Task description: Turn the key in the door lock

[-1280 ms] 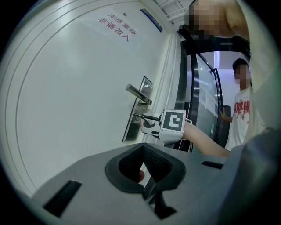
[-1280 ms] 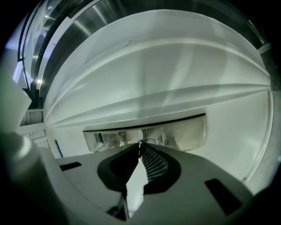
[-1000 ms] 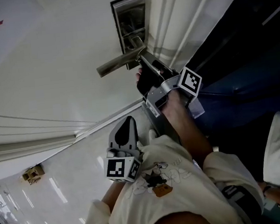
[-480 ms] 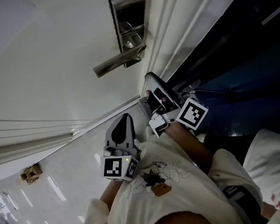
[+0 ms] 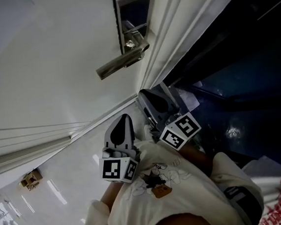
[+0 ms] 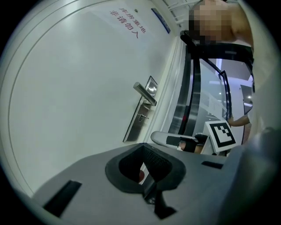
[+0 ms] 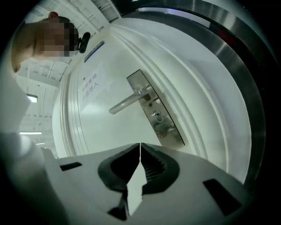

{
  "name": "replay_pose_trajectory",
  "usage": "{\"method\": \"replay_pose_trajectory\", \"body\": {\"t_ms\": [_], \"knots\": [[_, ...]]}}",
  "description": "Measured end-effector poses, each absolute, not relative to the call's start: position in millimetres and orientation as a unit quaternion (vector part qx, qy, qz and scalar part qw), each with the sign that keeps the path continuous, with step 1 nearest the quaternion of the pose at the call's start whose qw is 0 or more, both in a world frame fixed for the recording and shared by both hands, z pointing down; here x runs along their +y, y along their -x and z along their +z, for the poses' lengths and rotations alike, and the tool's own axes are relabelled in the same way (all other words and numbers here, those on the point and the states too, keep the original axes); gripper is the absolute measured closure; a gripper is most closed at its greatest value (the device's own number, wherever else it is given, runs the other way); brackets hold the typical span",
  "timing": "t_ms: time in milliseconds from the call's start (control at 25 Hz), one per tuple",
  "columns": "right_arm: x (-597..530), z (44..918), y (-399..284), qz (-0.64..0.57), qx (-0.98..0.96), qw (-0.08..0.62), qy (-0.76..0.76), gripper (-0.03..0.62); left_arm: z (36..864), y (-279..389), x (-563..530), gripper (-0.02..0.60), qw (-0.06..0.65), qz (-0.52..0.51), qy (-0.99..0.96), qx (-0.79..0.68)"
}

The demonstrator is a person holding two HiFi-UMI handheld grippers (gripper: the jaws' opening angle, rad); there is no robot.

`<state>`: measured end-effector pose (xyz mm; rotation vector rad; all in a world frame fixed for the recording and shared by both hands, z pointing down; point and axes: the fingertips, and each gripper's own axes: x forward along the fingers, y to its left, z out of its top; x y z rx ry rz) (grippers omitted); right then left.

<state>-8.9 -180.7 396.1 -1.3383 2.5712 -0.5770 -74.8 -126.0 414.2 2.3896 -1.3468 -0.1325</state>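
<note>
Closing: right gripper (image 7: 140,146), jaw tips all but together, nothing between them.
Left gripper (image 6: 144,148): jaws together, empty.
Key (image 7: 156,115): small, silvery, sticking out of the steel lock plate (image 7: 166,127), just below the lever handle (image 7: 127,102).
Plate's place: at the white door's (image 7: 105,132) edge, apart from both grippers.

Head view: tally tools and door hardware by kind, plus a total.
Grippers: 2, the left gripper and the right gripper, whose jaws are closing with nothing between them
Door handle: 1
Lock plate: 1
Key in the lock: 1
Total: 5
</note>
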Motion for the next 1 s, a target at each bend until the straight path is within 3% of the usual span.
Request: {"method": "replay_pose_trajectory", "body": {"t_ms": [160,1000], "knots": [[-171.1,420.2,25.4,-0.191,0.871,0.055,0.449,0.585,416.4,84.4,-125.7,0.577,0.2,-0.048,-0.855,-0.477],[-147.4,443.6,71.6,-0.204,0.875,0.025,0.438,0.586,421.4,110.8,-113.8,0.577,0.205,-0.058,-0.854,-0.474]]}}
